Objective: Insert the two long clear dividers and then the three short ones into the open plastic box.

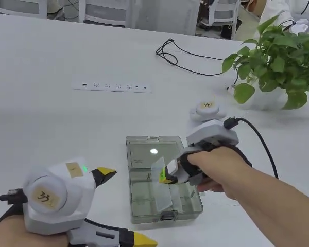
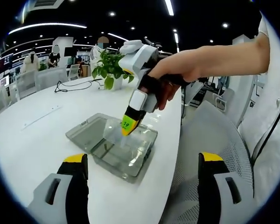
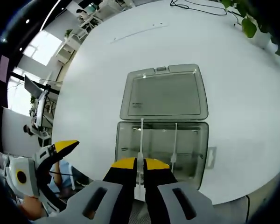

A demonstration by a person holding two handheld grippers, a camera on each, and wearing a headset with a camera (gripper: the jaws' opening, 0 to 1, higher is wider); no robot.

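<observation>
**Status.** The right gripper (image 1: 165,175) is clamped on the near edge of a thin clear plastic divider sheet (image 3: 141,140). The sheet stands on edge in the base of the open smoke-grey transparent plastic box (image 1: 130,195), and I judge it to be mid-insertion. A second clear divider (image 3: 175,140) stands parallel just beside it in the same base and looks seated. The box lies on the white table (image 1: 51,118) with its lid folded flat on the far side. The left gripper (image 1: 124,206) hovers near the box's left side with its jaws apart, holding nothing.

**Risks.**
- The held divider looks tilted in the head view. If it goes down at that angle, its ends could miss the wall slots and jam.
- It is gripped at one edge only, so downward force could bow it or let it slip.
- Nothing braces the box, so a sideways push could slide it across the table.
- The right gripper works close to the second divider, and a drift to that side could knock it out of place.

**Count.**
- Boxes: one.
- Dividers in the base: two, both apparently the long kind. I judge the three short ones not yet fitted.
- Grippers: two.
- Elsewhere on the table: one white power strip (image 1: 113,86), one green potted plant (image 1: 278,62), one round white puck (image 1: 207,109) and one looped black cable (image 1: 185,54).
</observation>
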